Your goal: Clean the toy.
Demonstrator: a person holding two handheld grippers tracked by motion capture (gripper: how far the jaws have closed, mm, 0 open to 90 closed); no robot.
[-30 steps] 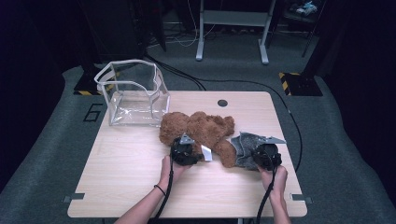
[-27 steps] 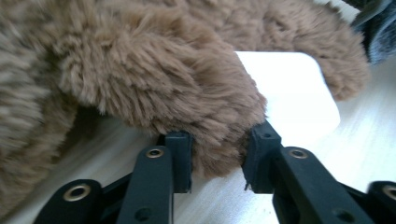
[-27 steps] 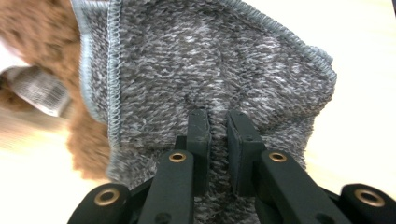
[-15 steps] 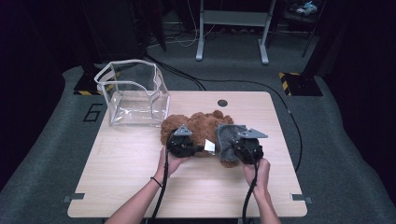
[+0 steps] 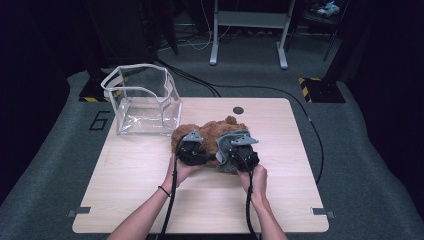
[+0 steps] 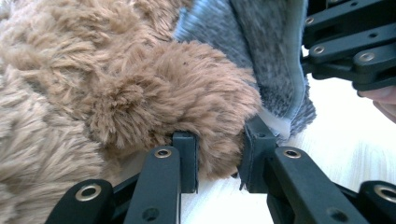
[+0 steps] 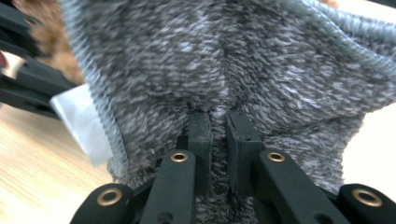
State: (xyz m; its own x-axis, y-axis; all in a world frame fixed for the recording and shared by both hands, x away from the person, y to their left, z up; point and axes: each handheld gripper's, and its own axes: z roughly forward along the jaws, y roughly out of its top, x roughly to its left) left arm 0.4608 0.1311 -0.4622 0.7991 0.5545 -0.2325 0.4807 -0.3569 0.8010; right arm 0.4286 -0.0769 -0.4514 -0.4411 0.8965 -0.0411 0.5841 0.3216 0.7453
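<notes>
Plastic bag, clear and standing open, sits at the far left of the table, well apart from the work. Just right of it lies a brown teddy bear, bunched up near the table's middle. The left gripper has its jaws closed on a furry limb of the bear; in the left gripper view the pads press into the brown fur from both sides, having just tightened on it. To the right, touching the bear, is a grey knitted garment, which looks like a small sweater meant for the toy. The right gripper is clamped on it: in the right gripper view the jaws stand nearly together with a fold of the grey knit pinched between them.

Judging by how things lie, the dressing has barely begun. Both pieces are held and brought together, with the knit against the bear's side, but no limb or head appears to be inside the garment yet. Pulling it over the bear remains.
</notes>
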